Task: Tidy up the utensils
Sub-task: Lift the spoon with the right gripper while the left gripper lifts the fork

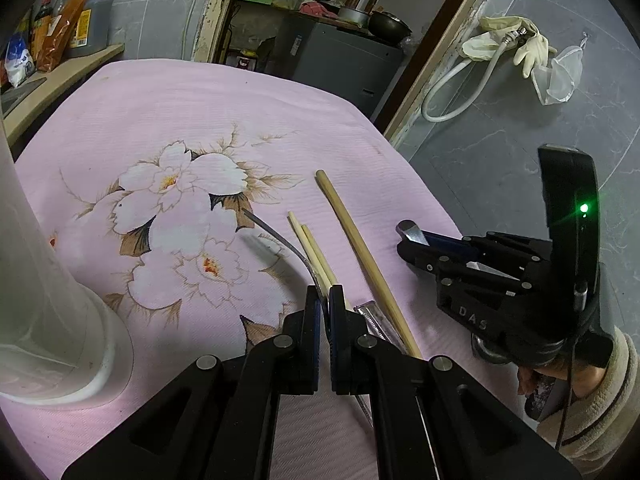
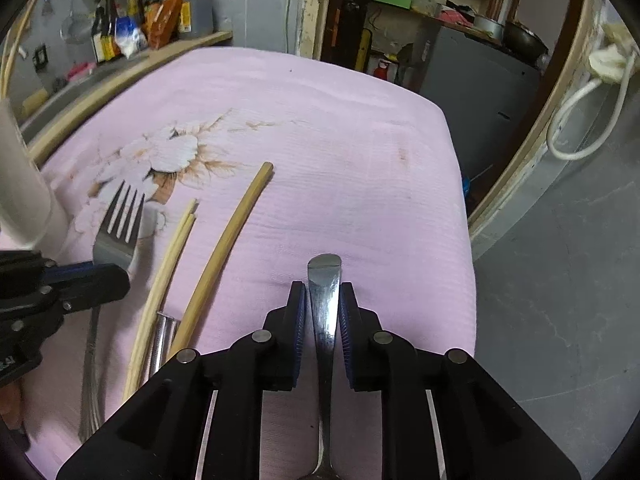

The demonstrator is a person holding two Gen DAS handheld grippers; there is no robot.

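Left tool (image 1: 324, 304) clamps the fork (image 2: 120, 220) at its neck; right tool (image 2: 323, 300), marked "DAS", clamps a steel handle (image 2: 325, 280) near the tabletop's (image 2: 360, 140) right edge. Chopsticks (image 2: 168, 264) and wooden stick (image 2: 228, 248) lie between them; bare pink cloth beyond

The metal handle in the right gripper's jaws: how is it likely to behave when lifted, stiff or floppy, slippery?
The metal handle looks like polished steel, so it is probably stiff. Its glossy surface could be slippery, though the ridged pads of the right gripper should help. The jaws clamp near its tip, so the unseen far end may pivot downward.
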